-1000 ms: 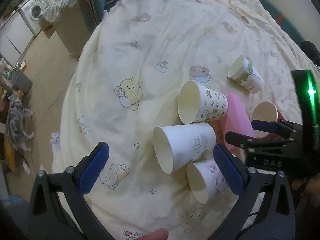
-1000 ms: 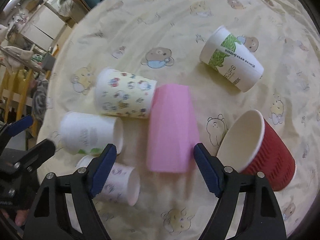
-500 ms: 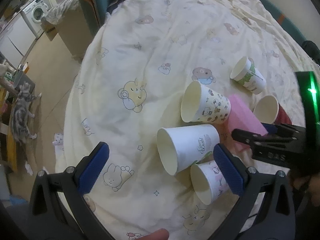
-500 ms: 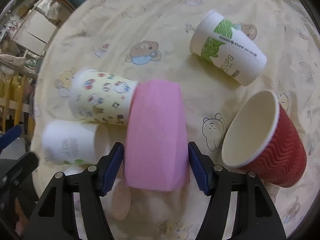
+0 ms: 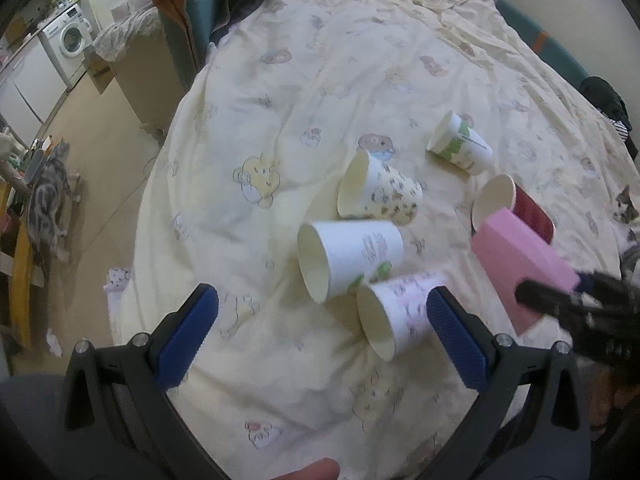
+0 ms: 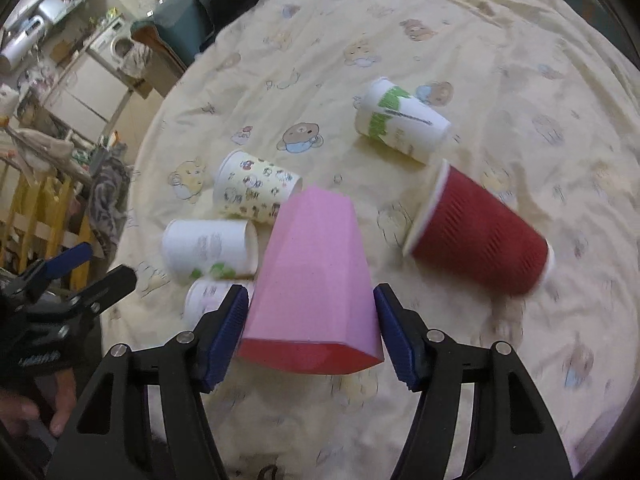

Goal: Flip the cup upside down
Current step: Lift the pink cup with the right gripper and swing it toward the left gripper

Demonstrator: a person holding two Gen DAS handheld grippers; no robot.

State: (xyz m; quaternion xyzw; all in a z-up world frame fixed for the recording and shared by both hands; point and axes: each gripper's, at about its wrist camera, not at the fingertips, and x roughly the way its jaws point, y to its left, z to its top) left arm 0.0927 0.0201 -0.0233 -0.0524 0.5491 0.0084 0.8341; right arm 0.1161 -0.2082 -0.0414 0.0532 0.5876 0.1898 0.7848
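My right gripper (image 6: 310,332) is shut on a pink faceted cup (image 6: 316,276) and holds it lifted above the bed, its open end toward the camera. The pink cup also shows in the left wrist view (image 5: 520,264), raised at the right, gripped by the right gripper (image 5: 560,300). My left gripper (image 5: 320,336) is open and empty, hovering over the near edge of the bed, with a small white-and-pink paper cup (image 5: 400,308) lying between its blue pads.
Other cups lie on their sides on the cream cartoon bedsheet (image 5: 320,80): a white cup (image 5: 348,256), a patterned cup (image 5: 376,192), a green-print cup (image 5: 460,148), a red ribbed cup (image 6: 480,236). The bed edge drops to the floor at left, where a cat (image 5: 48,196) stands.
My right gripper closed on the pink cup and lifted it off the sheet, clear of the other cups. The red cup shifted. The left gripper stayed open, drawing back slightly.
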